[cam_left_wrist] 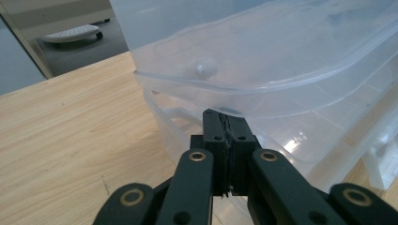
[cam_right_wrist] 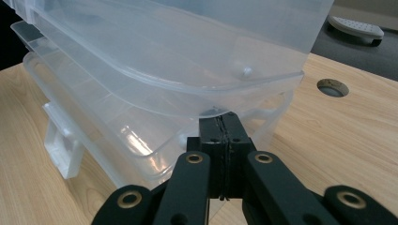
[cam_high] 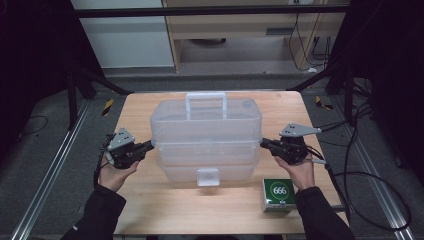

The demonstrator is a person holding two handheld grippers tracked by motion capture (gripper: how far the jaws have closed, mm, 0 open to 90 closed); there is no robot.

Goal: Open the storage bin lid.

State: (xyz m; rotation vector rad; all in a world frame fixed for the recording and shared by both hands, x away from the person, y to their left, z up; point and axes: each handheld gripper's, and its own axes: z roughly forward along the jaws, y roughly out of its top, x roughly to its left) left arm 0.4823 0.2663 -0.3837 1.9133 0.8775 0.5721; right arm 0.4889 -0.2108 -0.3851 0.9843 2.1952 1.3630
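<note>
With both the left hand-held gripper [cam_high: 150,145] and right hand-held gripper [cam_high: 263,143] shut and empty under the rim of the clear box [cam_high: 206,131] mid-frame on the tabletop [cam_high: 150,205], we should lift evenly

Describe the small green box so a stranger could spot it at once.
Start at the wooden table and find the big clear plastic storage box in its middle. Near its front right corner, beside the person's right hand, sits the green box: the one coloured, opaque item, marked 666 in a white circle.
</note>
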